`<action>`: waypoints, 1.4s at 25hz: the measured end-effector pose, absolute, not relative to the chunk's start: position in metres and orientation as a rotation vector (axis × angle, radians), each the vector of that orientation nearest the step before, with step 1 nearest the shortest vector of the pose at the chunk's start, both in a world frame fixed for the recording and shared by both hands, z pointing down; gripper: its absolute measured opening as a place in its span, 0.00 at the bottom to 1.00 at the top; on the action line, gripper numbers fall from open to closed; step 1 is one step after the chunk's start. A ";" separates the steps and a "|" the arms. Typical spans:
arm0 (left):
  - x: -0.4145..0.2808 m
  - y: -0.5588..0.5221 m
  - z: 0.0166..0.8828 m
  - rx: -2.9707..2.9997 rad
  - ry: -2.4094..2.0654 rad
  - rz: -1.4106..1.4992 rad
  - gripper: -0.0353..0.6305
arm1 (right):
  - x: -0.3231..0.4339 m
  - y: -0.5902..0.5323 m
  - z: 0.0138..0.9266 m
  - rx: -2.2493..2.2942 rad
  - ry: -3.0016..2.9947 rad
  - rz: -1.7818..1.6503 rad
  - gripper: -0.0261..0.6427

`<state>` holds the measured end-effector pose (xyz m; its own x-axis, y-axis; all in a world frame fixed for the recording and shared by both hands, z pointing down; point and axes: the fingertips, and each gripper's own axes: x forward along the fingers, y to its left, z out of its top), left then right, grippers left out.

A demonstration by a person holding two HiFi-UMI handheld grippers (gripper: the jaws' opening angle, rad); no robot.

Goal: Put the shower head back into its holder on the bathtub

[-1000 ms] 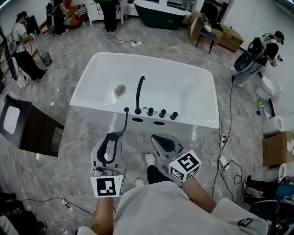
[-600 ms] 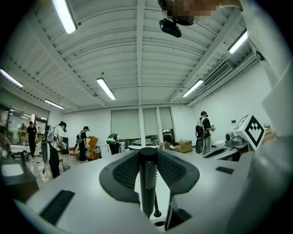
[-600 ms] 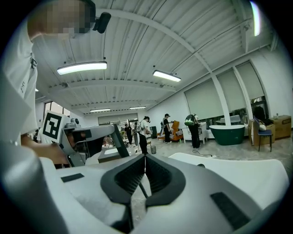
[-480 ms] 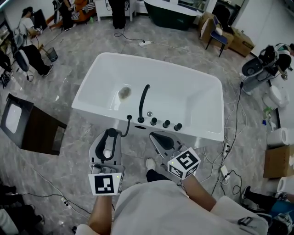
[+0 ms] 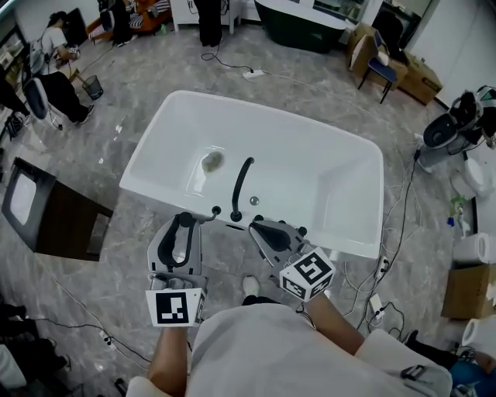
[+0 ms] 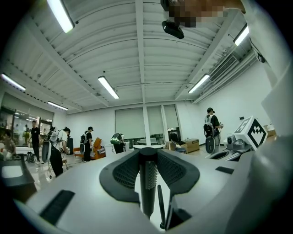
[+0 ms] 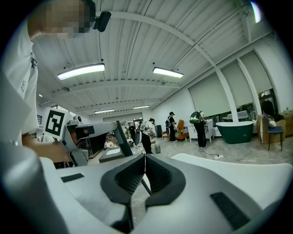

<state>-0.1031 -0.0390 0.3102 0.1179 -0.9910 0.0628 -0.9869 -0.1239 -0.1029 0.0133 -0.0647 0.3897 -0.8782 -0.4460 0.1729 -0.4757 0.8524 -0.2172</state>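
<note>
Looking straight down on the white bathtub (image 5: 271, 118), and both tools sit at its near rim. The left tongs (image 5: 182, 225) are pinching the black shower head (image 6: 147, 183): in the left gripper view its ribbed handle stands upright between the two pads, which press on it from either side. So the shower head is just outside the tub's near wall, over the floor, not in the tub. A thin black hose (image 5: 203, 218) runs from the tongs to a small black fitting (image 5: 215, 211) on the near rim.

The right tongs (image 5: 260, 229) come in beside it at the same rim, pressed together with nothing between them; in the right gripper view the pads meet along a thin line.

On the tub's near rim stands the curved black spout (image 5: 239, 186), arching in over the basin, with a knob (image 5: 254, 201) just to its right. The drain (image 5: 211, 161) lies on the tub's bottom, left of the spout.

Each tool carries a cube with black-and-white square markers: left cube (image 5: 172, 307), right cube (image 5: 308, 273). Those patterns are the only print to be made out.

Beyond the tub's far side a dark green bathtub (image 5: 302, 17) stands on the grey marbled floor (image 5: 124, 101); left of the tub, a dark cabinet (image 5: 54, 221).
</note>
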 end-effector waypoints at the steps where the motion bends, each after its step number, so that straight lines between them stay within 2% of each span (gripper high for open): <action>1: -0.103 -0.045 0.313 -2.317 2.061 -0.192 0.24 | 0.013 -0.070 0.391 0.719 -2.911 0.389 0.07; 19: -0.099 -0.096 0.357 -2.317 2.152 -0.303 0.24 | 0.022 -0.124 0.417 0.649 -2.893 0.459 0.07; 35: -0.134 -0.135 0.419 -2.456 2.158 -0.363 0.24 | -0.016 -0.152 0.441 0.695 -2.820 0.506 0.07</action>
